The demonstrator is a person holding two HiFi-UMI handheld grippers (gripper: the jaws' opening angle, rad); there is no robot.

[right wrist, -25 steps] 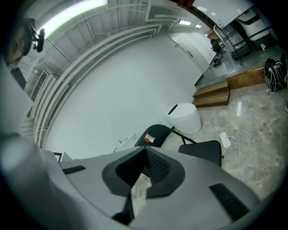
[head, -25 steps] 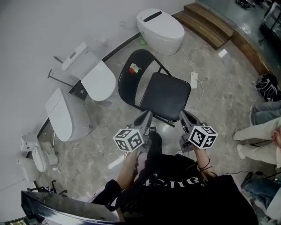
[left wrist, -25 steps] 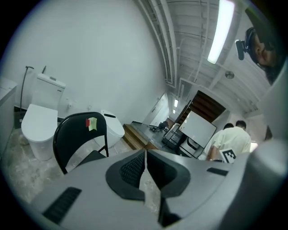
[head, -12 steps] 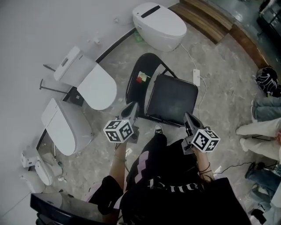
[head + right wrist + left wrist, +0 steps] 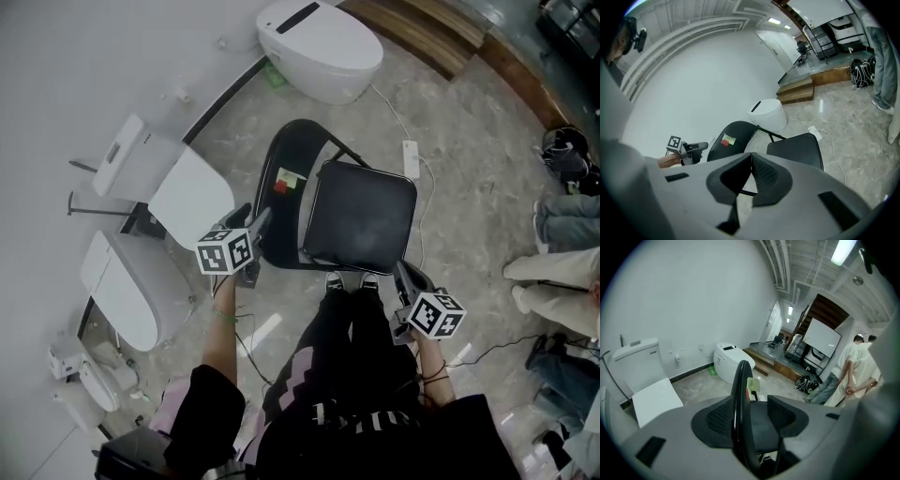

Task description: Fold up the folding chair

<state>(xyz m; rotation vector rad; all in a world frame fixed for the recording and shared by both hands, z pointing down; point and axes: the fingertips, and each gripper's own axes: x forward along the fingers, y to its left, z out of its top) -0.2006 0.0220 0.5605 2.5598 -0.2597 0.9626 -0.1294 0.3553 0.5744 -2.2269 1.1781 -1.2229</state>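
Note:
The black folding chair stands unfolded, its seat [image 5: 361, 218] flat and its rounded backrest [image 5: 281, 155] bearing a red and yellow sticker [image 5: 287, 178]. My left gripper [image 5: 259, 221] is at the backrest's left edge. In the left gripper view the backrest's black rim [image 5: 739, 394] stands between the jaws of the left gripper [image 5: 750, 416], which have just been opening; the pads do not press on it. My right gripper [image 5: 405, 275] is shut and empty, just off the seat's front right corner. In the right gripper view the right gripper [image 5: 751, 176] points at the chair [image 5: 797, 147].
A white toilet [image 5: 319, 37] stands behind the chair, two more [image 5: 187, 187] [image 5: 122, 281] to its left by the wall. A power strip with a cable [image 5: 410, 159] lies on the floor at the right. Wooden steps [image 5: 441, 33], a black bag [image 5: 565, 155] and people's legs [image 5: 562, 272] are at the right.
My left gripper has swung out to the left and forward to the backrest's edge, and its jaws have opened. The right gripper has dropped a little beside the seat's front corner.

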